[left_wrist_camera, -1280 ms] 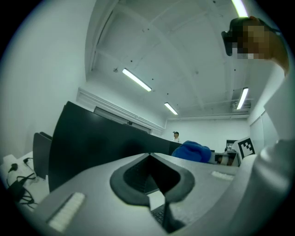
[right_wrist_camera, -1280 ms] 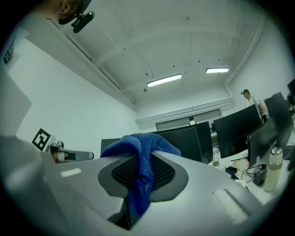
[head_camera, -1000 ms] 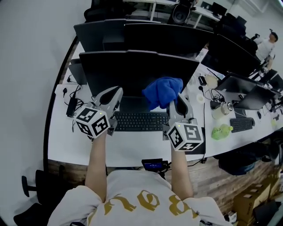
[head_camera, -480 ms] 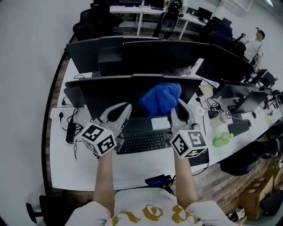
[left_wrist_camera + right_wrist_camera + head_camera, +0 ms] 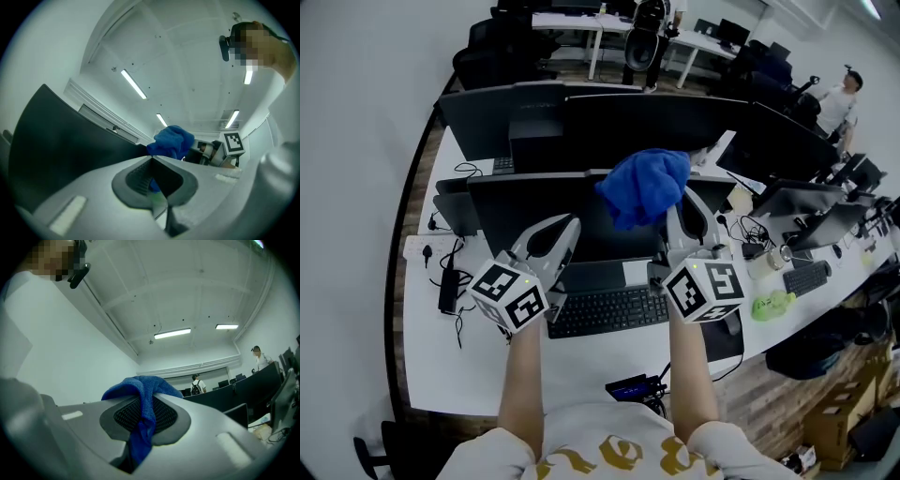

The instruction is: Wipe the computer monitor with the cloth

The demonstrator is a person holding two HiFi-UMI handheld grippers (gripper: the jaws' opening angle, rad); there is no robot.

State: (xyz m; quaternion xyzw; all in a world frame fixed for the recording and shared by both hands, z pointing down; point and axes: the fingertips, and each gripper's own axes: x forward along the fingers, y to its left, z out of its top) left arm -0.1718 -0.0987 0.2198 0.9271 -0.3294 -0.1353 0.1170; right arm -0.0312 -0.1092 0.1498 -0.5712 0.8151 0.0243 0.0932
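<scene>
Blue cloth (image 5: 645, 186) raised against the monitor (image 5: 534, 211), upper centre of frame.
The right tool (image 5: 682, 208) sits just right of and below the bunched cloth, its jaws clamped on a fold. The left tool (image 5: 565, 228), lower left and apart from it, has jaws pressed together on nothing, above the keyboard (image 5: 605, 309) on the white surface (image 5: 441, 361).

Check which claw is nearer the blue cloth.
Right. The right claw is shut on the blue cloth; the left claw sits apart, lower to its left, before the monitor.
</scene>
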